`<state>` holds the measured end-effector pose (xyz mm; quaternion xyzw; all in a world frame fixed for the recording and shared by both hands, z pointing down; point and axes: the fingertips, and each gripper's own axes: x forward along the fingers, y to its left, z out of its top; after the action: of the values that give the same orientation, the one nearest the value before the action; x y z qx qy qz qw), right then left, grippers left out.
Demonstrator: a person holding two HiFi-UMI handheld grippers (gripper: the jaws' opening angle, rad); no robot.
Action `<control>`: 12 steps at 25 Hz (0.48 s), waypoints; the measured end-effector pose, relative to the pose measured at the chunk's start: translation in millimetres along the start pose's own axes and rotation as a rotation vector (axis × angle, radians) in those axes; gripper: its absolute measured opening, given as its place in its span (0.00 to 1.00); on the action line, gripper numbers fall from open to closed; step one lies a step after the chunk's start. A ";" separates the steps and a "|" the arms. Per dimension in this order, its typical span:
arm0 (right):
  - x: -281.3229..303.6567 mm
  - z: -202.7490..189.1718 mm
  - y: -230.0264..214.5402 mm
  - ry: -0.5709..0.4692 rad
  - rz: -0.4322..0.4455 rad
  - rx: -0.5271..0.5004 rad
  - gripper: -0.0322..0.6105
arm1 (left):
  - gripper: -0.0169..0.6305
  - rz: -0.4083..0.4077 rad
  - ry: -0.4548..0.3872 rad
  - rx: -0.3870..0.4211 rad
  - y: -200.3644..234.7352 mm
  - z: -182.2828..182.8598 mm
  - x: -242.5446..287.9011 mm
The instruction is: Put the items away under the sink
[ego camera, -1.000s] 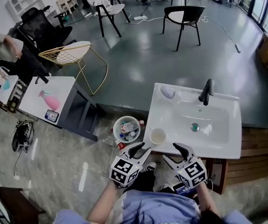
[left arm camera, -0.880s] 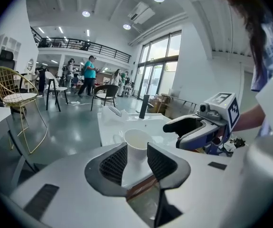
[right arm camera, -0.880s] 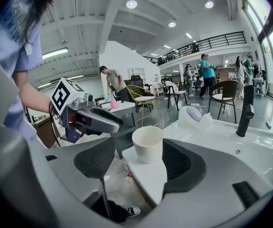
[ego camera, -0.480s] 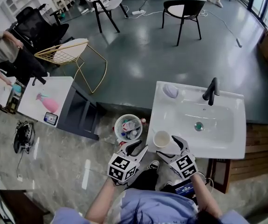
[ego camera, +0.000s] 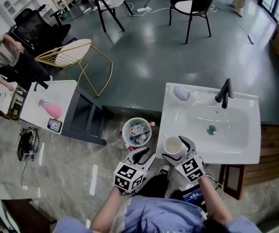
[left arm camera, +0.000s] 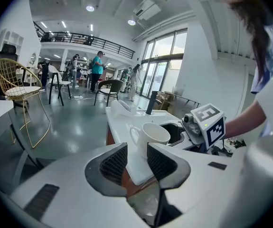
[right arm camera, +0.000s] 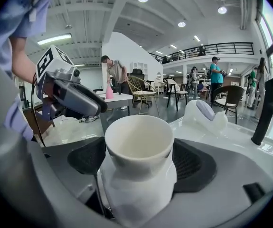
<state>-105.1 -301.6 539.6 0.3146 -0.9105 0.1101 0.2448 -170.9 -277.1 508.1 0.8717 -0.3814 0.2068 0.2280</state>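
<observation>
"Where's the cup now?"
"The white cup point(ego camera: 172, 145) stands upright on the near left corner of the sink point(ego camera: 246, 155), beside the basin, and it looks empty. The right gripper point(right arm camera: 138, 161) sits round it with a jaw on either side. Those jaws have just been opening and now stand wide, not squeezing it"
"And the other claw?"
"The left gripper point(left arm camera: 137, 163) hangs just left of it, off the sink's edge, its jaws a narrow gap apart with nothing in them"
"Anything in the basin?"
"Only the drain point(ego camera: 211, 129)"
"That basket on the floor?"
"The round white basket point(ego camera: 125, 130) stands by the sink's left side and holds bottles and small bits I can't make out"
</observation>
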 end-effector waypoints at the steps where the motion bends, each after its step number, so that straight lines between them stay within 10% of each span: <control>1: 2.3 0.6 -0.7 -0.003 -0.001 -0.008 0.70 | 0.22 -0.001 0.001 -0.003 1.3 -1.0 -0.3; 12: 17.3 1.2 -3.7 0.009 -0.013 -0.056 0.70 | 0.22 -0.002 0.001 -0.016 11.2 -3.7 -2.3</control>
<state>-115.1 -313.9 547.7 0.3131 -0.9100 0.0845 0.2584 -181.5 -280.6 512.6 0.8702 -0.3819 0.2038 0.2352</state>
